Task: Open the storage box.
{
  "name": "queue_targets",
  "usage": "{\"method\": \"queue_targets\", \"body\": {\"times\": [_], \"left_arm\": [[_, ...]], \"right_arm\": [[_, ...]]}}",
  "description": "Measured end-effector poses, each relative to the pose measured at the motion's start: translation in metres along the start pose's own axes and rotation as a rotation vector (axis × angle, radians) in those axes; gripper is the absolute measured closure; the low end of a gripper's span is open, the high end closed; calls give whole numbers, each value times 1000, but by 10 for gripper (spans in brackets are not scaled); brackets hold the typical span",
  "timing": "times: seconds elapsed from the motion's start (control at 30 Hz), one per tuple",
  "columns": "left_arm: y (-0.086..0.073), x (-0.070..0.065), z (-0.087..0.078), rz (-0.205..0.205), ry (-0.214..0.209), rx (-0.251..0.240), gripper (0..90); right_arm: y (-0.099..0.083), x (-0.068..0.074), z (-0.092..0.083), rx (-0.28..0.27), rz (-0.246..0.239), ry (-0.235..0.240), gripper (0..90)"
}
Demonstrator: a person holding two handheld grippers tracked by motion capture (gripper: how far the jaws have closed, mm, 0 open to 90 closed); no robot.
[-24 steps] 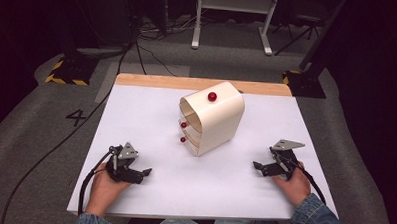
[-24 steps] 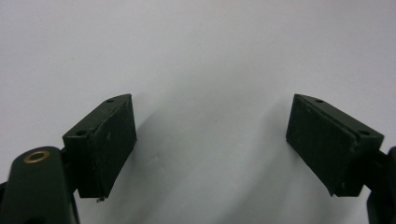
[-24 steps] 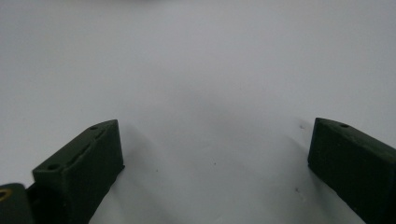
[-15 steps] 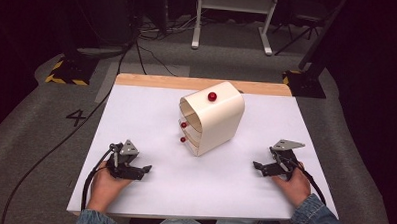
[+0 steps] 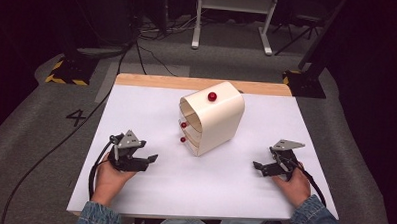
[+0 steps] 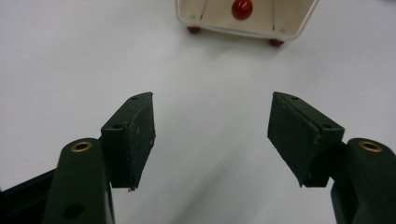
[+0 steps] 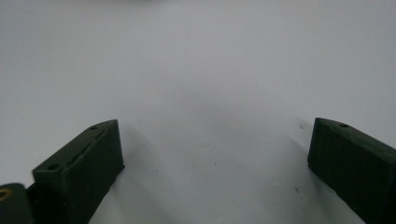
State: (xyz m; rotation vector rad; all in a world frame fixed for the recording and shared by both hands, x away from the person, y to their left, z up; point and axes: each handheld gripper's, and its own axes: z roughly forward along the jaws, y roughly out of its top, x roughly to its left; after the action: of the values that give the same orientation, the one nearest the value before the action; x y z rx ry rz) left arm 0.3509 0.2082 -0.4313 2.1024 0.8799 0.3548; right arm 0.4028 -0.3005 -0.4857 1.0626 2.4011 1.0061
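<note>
White table (image 5: 133, 190) is the biggest thing, wood edge along its far side. On it, about the middle and a bit toward the far edge, stands the cream drawer box (image 5: 213, 123), upright, turned at an angle so its open front faces my left side. Red knob (image 5: 212, 96) on its top, two more red knobs (image 5: 183, 125) on the drawer fronts, one above the other. In the left gripper view the box (image 6: 243, 18) sits at the top edge, straight ahead of my jaws, red feet on the table.

My left gripper (image 5: 147, 160) rests near the table's front left, in my left hand (image 5: 109, 176), pointing toward the box, well apart from it. Jaws apart, nothing between them, bare table under them.

My right gripper (image 5: 258, 167) is at the front right, in my right hand (image 5: 291, 183), pointing inward, also well apart from the box. Jaws wide apart, empty, plain white table ahead in the right gripper view.

Denim cuffs (image 5: 315, 223) at the bottom edge.
</note>
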Motion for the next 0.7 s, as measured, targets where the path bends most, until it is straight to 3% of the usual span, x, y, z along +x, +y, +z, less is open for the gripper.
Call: {"method": "queue_targets", "body": {"times": [0.27, 0.53, 0.67, 0.7], "left_arm": [[15, -1, 8, 1, -74, -79, 321], [26, -3, 22, 41, -107, -121, 365], [26, -2, 33, 15, -139, -176, 404], [27, -1, 36, 26, -135, -183, 406]], "right_arm": [[0, 0, 0, 0, 0, 0, 34], [0, 0, 0, 0, 0, -1, 34], [0, 0, 0, 0, 0, 0, 34], [0, 0, 0, 0, 0, 0, 34]]}}
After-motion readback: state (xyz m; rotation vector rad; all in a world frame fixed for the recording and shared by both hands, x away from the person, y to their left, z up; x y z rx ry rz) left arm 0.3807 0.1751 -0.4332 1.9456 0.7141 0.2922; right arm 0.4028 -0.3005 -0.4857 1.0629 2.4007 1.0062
